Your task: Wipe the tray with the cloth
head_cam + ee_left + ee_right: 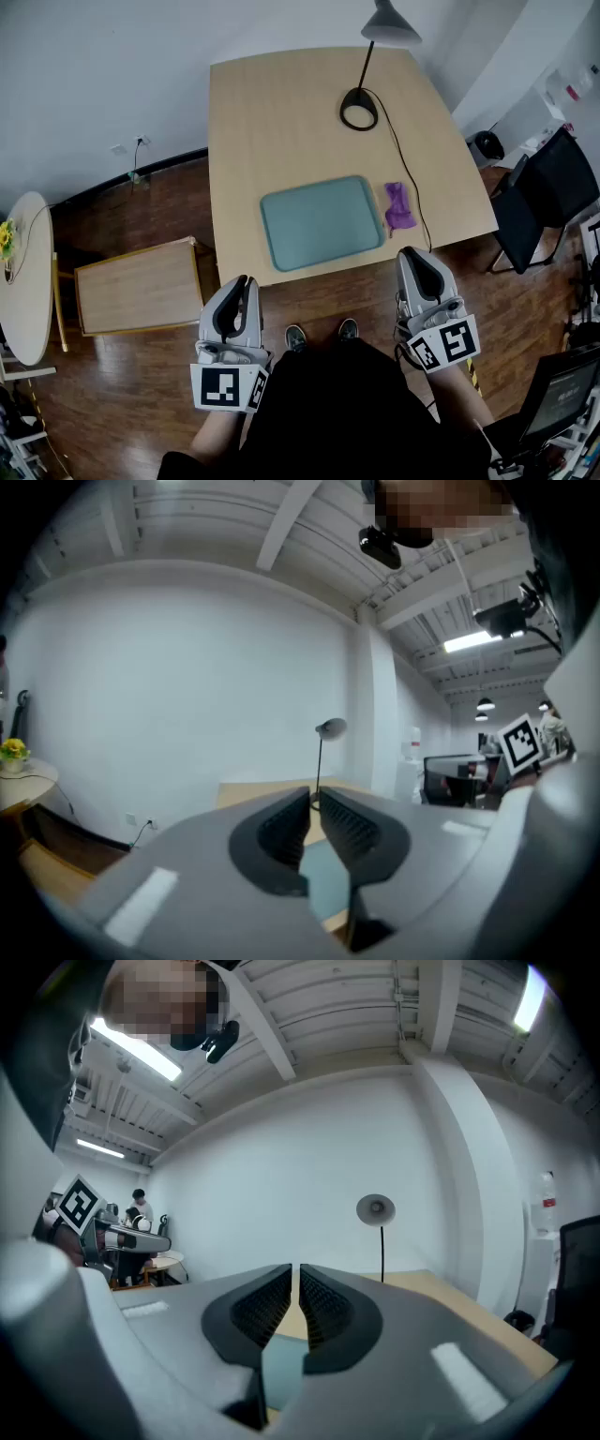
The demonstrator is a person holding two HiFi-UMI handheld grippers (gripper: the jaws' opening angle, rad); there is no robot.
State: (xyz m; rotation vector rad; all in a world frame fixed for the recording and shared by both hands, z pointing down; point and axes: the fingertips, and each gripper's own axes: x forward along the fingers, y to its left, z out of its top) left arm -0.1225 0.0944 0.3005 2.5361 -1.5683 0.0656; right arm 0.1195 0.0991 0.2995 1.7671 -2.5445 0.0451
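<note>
A teal tray [322,222] lies empty on the wooden table [281,122], near its front edge. A crumpled purple cloth [398,207] rests on the table just right of the tray. My left gripper [241,283] is held off the table's front left corner, shut with nothing in it. My right gripper [413,255] hovers at the front edge, just below the cloth, also shut and empty. In the left gripper view the left gripper [314,803] points over the tray [328,878]. In the right gripper view the right gripper [296,1277] has the tray [281,1372] below it.
A black desk lamp [361,103] stands at the back of the table, its cord [405,164] running past the cloth. A low wooden bench [141,286] sits left of the table. Black office chairs [544,192] stand at the right, a round table [23,281] far left.
</note>
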